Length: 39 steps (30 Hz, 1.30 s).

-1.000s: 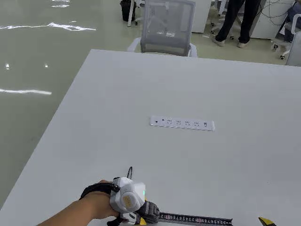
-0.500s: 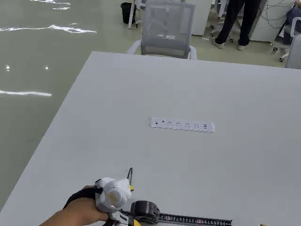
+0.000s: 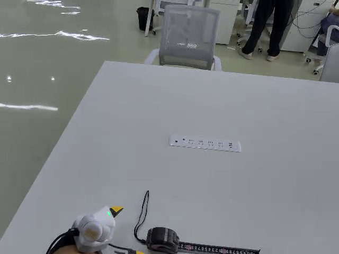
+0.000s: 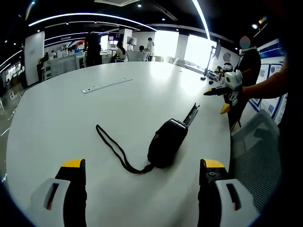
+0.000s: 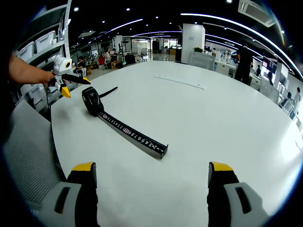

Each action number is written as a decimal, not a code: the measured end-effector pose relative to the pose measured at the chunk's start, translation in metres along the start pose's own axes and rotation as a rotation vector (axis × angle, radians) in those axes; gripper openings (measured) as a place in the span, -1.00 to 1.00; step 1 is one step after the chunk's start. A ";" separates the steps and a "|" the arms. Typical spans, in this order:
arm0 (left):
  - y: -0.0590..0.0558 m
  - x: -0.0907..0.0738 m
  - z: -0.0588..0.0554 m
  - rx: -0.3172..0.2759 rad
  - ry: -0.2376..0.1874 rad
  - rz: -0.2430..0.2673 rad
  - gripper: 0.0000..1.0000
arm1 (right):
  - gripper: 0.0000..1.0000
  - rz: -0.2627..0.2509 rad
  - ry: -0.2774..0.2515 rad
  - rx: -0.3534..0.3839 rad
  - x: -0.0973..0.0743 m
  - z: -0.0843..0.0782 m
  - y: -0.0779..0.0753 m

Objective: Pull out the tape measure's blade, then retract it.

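Observation:
The black tape measure [image 3: 162, 239] lies on the white table [image 3: 212, 106] near its front edge. Its blade [image 3: 220, 247] is drawn out to the right and lies flat. Its black wrist strap [image 3: 142, 216] loops away toward the far side. My left gripper [image 3: 127, 232] is open just left of the case and does not touch it. In the left gripper view the case [image 4: 166, 142] lies ahead between the spread jaws of my left gripper [image 4: 142, 165]. My right gripper [image 5: 154, 166] is open and empty, a little short of the blade's [image 5: 132, 135] free end.
A white power strip [image 3: 205, 143] lies at the table's middle. A grey mesh chair [image 3: 188, 37] stands at the far edge, with a person's legs [image 3: 270, 24] beyond it. The table drops off to the floor on the left.
My left gripper has let go of the tape measure's case and drawn back to the left. The case and the drawn-out blade have stayed in place. The head camera has tilted slightly.

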State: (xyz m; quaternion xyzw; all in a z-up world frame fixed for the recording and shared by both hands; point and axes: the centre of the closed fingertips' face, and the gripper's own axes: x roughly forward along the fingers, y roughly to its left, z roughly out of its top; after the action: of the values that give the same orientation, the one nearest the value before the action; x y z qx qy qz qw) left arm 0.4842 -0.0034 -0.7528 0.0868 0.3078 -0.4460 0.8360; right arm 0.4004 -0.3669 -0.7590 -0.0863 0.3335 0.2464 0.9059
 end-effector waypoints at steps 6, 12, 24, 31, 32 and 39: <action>0.006 -0.029 -0.017 -0.081 -0.035 0.043 0.98 | 1.00 -0.016 -0.022 0.023 -0.011 -0.001 -0.003; 0.008 -0.052 -0.029 -0.125 -0.049 0.081 0.98 | 1.00 -0.026 -0.019 0.026 -0.019 -0.006 -0.003; 0.002 -0.067 -0.038 -0.167 -0.075 0.103 0.98 | 1.00 -0.028 -0.030 0.074 -0.030 -0.013 0.006; -0.004 -0.071 -0.037 -0.164 -0.088 0.095 0.98 | 1.00 -0.032 -0.040 0.068 -0.034 -0.015 0.005; -0.003 -0.071 -0.038 -0.169 -0.083 0.100 0.98 | 1.00 -0.034 -0.039 0.068 -0.034 -0.017 0.005; -0.001 -0.075 -0.035 -0.179 -0.093 0.117 0.98 | 1.00 -0.037 -0.049 0.076 -0.039 -0.024 0.002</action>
State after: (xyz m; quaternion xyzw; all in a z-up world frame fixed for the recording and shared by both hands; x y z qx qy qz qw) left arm 0.4368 0.0626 -0.7364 0.0091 0.3017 -0.3707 0.8784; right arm 0.3600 -0.3877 -0.7516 -0.0519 0.3188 0.2185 0.9208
